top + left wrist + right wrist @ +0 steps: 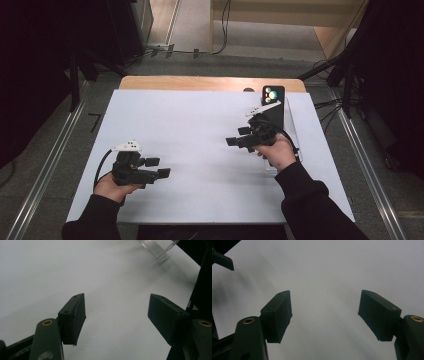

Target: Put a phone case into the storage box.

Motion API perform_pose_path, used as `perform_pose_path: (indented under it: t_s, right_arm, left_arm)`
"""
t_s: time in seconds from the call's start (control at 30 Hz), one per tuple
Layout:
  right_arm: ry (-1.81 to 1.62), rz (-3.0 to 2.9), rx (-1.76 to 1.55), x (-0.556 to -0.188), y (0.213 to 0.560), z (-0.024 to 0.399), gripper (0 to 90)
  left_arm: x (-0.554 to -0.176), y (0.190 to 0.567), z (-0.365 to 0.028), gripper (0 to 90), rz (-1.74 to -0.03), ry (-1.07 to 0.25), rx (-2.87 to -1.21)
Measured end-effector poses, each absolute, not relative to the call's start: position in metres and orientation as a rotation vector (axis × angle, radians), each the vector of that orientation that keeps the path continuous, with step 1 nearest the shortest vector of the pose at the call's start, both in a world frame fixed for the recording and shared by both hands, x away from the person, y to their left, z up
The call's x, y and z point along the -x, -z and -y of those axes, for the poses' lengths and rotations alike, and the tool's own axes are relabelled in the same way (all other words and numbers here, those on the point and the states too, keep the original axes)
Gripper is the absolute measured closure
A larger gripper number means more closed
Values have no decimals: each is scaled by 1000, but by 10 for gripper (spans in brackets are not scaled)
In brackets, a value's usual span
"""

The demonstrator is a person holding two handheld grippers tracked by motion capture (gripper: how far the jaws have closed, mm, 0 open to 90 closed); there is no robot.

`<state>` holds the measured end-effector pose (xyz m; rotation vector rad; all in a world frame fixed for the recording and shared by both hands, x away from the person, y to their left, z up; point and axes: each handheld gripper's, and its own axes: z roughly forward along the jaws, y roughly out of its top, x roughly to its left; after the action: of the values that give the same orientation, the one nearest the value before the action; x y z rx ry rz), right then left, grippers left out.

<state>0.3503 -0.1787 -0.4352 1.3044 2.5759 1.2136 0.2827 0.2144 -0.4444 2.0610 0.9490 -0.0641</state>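
Note:
My left gripper [157,167] is held in a hand low over the white table [190,125] at the front left, jaws pointing right. In the left gripper view it [117,315] stands open with only white surface between the pads. My right gripper [238,136] is held right of centre, jaws pointing left toward the other one. Its own view shows it [325,312] open and empty over bare white table. The two grippers face each other with a wide gap between them.
A black phone [273,97] leans upright on a clear plastic stand [292,132] at the table's far right, just behind my right hand; the stand's ribbed corner [156,248] is visible. Dark equipment and cables surround the table on the floor.

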Motion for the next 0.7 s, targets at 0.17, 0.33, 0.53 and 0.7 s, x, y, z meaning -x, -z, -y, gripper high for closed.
perform_pose_path:
  t_s: [0.17, 0.33, 0.53, 0.7]
  right_arm:
    - [-1213, -2564, -1307, -339, 436, 181, 249]
    - [-1221, -2580, -1294, -329, 436, 181, 249]
    - [-1220, -2609, -1282, -318, 439, 183, 248]
    - [-1216, -2616, -1268, -309, 441, 188, 248]
  left_arm:
    - [-282, 445, -214, 308, -946, 72, -2062]
    - [-282, 446, -213, 308, -941, 82, -2066]
    - [-280, 445, -211, 307, -934, 86, -2064]
    - [-278, 445, -209, 307, -921, 94, -2076]
